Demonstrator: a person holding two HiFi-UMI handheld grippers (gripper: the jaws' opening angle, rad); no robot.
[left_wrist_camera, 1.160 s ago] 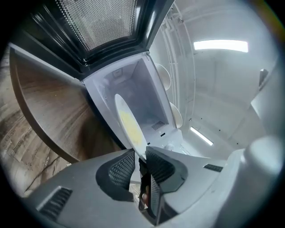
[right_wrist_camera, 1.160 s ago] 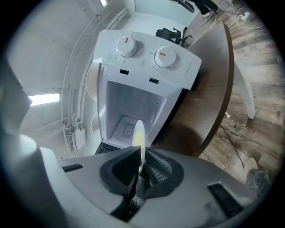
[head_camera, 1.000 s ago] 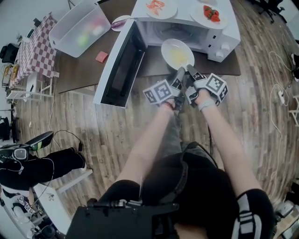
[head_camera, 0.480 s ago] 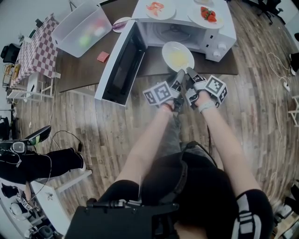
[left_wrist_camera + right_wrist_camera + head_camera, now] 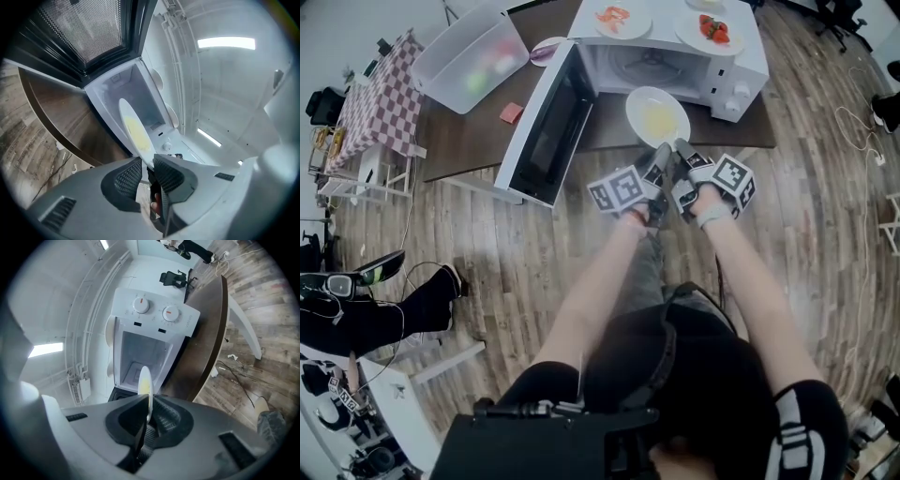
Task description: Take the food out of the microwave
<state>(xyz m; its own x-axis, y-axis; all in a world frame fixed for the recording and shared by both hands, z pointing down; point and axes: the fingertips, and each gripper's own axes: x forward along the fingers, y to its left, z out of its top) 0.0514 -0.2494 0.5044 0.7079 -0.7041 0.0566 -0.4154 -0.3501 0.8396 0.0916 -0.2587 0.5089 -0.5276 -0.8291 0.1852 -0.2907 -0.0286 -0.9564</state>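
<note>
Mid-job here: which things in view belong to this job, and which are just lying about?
In the job: plate of yellow food, rim pinched by the left gripper and the right gripper, whose jaws have just closed further on it; microwave, door open.
Lying about: plate of pinkish food and plate of red food on the microwave's top; clear bin; red square on the table.

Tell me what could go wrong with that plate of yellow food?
1. The left tongs and right tongs pinch only the near rim of the plate, and the right tongs have just been closing on it. The far side could dip and the food might slide off.
2. With so little rim held, the plate could slip out and drop.
3. The open door stands close on the left, so a swing that way could bump it.
</note>
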